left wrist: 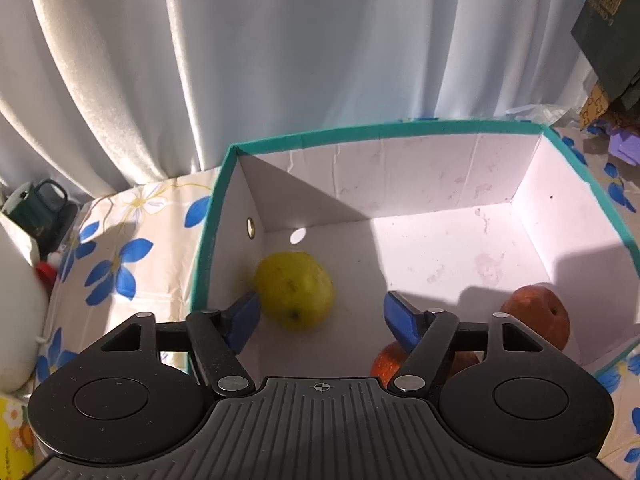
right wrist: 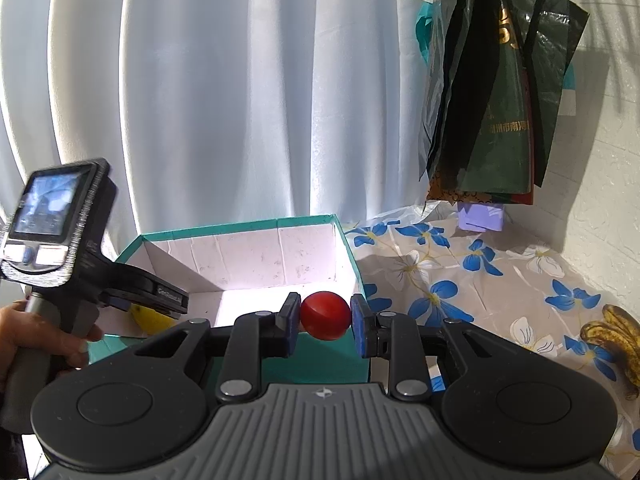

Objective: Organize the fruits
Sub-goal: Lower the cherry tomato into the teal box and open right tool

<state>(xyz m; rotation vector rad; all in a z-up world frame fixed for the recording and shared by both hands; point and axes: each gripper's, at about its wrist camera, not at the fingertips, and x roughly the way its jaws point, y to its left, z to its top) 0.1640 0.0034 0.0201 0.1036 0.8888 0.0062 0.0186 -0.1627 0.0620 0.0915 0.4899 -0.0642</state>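
My left gripper (left wrist: 322,308) hangs open over a white box with a teal rim (left wrist: 360,128). A yellow fruit (left wrist: 294,290), slightly blurred, is inside the box by the left blue pad (left wrist: 244,316), well clear of the right pad. Two red apples (left wrist: 540,316) (left wrist: 386,362) lie in the box's near right corner, partly hidden by the gripper. In the right wrist view my right gripper (right wrist: 325,318) is shut on a small round red fruit (right wrist: 325,314), held just before the box's near wall (right wrist: 328,360). The yellow fruit (right wrist: 150,320) peeks out under the left gripper's body (right wrist: 152,292).
The floral tablecloth (right wrist: 480,280) spreads to the right of the box. Spotted bananas (right wrist: 616,340) lie at the right edge. Dark bags (right wrist: 500,100) hang on the wall over a lilac object (right wrist: 480,218). A curtain (left wrist: 280,40) stands behind. A person's hand (right wrist: 36,340) holds the left gripper's handle.
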